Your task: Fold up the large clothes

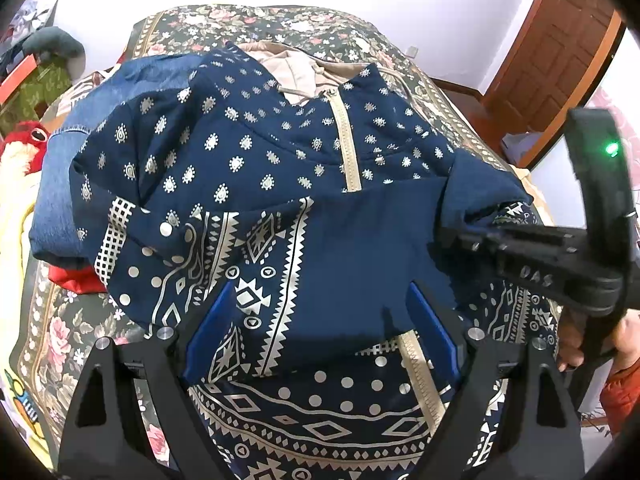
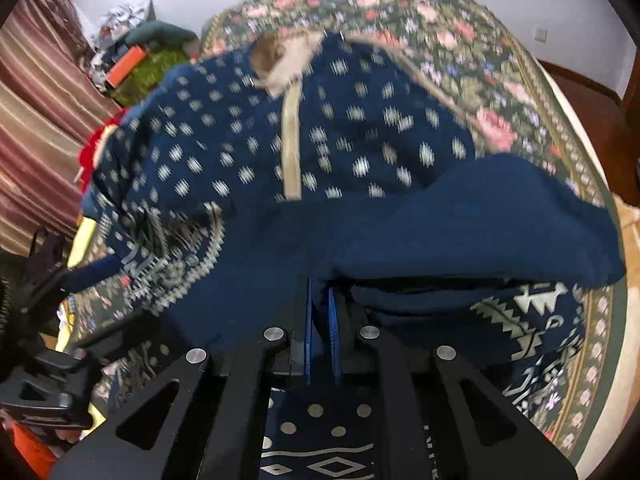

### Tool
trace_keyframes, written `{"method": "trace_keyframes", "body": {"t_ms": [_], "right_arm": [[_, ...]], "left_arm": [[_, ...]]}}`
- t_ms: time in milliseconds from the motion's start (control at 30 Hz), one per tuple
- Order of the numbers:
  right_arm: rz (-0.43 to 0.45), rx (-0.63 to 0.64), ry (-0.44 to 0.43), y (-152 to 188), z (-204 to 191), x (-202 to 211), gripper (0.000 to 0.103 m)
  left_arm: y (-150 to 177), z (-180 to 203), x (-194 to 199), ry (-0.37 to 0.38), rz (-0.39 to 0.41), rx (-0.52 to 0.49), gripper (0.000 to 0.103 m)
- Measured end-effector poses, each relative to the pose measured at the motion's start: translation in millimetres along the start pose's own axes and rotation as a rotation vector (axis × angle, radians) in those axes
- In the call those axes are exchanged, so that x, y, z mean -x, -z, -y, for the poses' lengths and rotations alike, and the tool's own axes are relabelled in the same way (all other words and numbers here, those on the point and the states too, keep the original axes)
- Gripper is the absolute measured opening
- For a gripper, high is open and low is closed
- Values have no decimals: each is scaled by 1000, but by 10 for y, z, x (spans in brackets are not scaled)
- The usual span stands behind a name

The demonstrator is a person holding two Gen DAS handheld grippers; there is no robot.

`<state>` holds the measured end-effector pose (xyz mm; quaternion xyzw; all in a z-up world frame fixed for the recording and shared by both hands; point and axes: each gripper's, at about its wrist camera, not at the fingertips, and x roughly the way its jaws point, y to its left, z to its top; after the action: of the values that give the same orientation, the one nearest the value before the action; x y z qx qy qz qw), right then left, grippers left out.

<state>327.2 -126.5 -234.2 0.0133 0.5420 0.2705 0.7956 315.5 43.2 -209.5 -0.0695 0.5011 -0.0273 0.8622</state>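
Observation:
A navy hoodie (image 1: 256,152) with cream paisley and geometric print, a beige zipper and a beige hood lining lies on the bed, its lower part folded up over the chest. My left gripper (image 1: 320,320) is open, its blue pads either side of the folded hem, the cloth lying between and over them. My right gripper (image 2: 321,320) is shut on the plain navy folded edge (image 2: 460,220) of the hoodie; it also shows in the left wrist view (image 1: 472,236) gripping the right side of the fold. The right wrist view is motion-blurred.
The bed has a dark floral bedspread (image 1: 304,24). A red plush toy (image 1: 28,140) and other clothes lie at the left. A wooden door (image 1: 560,52) stands at the right. Striped curtains (image 2: 36,120) hang at the left in the right wrist view.

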Motion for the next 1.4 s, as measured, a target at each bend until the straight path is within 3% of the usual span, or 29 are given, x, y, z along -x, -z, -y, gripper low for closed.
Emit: {"method": "trace_keyframes", "body": {"t_ms": [33,100,233,367,600,900,1167,1400], "right_arm": [[-26,-6,5,18,20,-46,13],[-75,-23,-20,49,55,-109,30],[-106,-29,-58,97,66,-42,51],[-97,-25,-63,124,99,150,52],[82,-108,69,225,597,734,55],[197,-309,180,419,1311,1293,55],[211,-378,203,625,1579,1373,55],[180,-418,194,751,1772,1270,55]], "left_arm": [[2,-2,-4,-1,-3,0,86],[-1,-2,-5,-3,-5,-4,86],[-28,33,14,-5,1,-13,86],[-104,134,18,-2,8,-33,86],[-316,503,21,18,27,-127,86],[-624,1435,-144,68,27,-340,87],[-734,2178,-710,91,-61,-495,87],[-827,2306,-1318,118,-216,-448,87]]}}
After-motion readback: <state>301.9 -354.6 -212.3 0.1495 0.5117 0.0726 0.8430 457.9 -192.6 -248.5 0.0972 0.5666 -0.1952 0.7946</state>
